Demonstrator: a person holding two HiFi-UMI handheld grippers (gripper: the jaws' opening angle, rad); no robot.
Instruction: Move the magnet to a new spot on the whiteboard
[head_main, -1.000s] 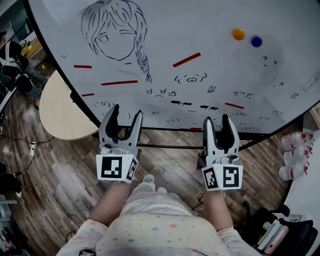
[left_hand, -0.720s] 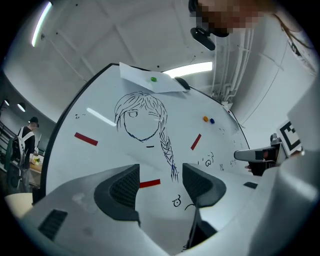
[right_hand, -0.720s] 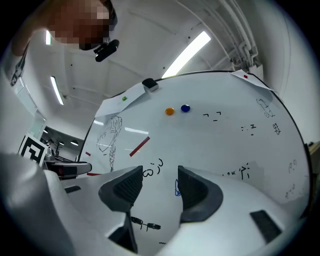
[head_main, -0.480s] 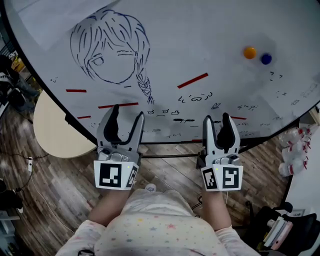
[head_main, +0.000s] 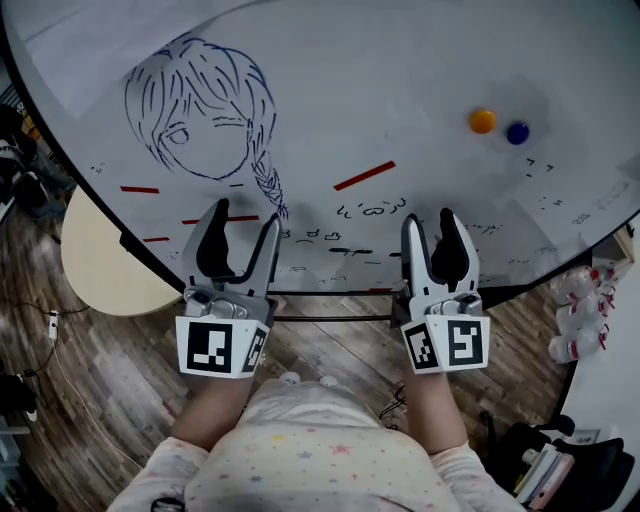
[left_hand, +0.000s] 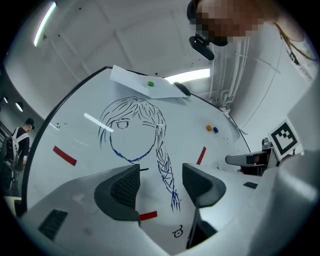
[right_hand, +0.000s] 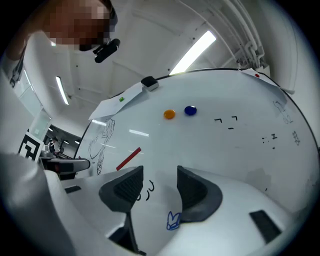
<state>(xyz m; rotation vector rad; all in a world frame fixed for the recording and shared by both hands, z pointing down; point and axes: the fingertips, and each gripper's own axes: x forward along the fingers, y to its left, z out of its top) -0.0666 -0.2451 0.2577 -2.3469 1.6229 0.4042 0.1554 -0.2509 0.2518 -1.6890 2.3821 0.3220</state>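
Left gripper (head_main: 245, 215): its 2 dark ribbed pads (left_hand: 125, 187) stand spread apart with nothing between them; through the gap shows only bare board, the tail of a drawn braid and a short red strip (left_hand: 148, 216). Right gripper (head_main: 428, 218): its pads (right_hand: 127, 187) are likewise parted and empty, with small black scribbles and a little blue doodle (right_hand: 173, 220) on the board behind the gap. Both grippers are held side by side near the lower edge of the whiteboard (head_main: 400, 70), jaws pointing up at it; whether the tips touch the surface cannot be told.

The orange magnet (head_main: 482, 121) and the blue magnet (head_main: 517, 132) sit just beside each other on the board's right part, well above and to the right of the right gripper, orange on the left. In the right gripper view they lie straight ahead, above the jaws.

Left of them runs a slanted red strip (head_main: 363, 175), and further left a blue line drawing of a girl's head with a braid (head_main: 200, 110). A sheet of paper (left_hand: 145, 80) hangs at the board's top, pinned by a green magnet (left_hand: 150, 84).

Beyond the board's left edge stands a round beige table (head_main: 100, 260) on a wooden floor (head_main: 90, 380)
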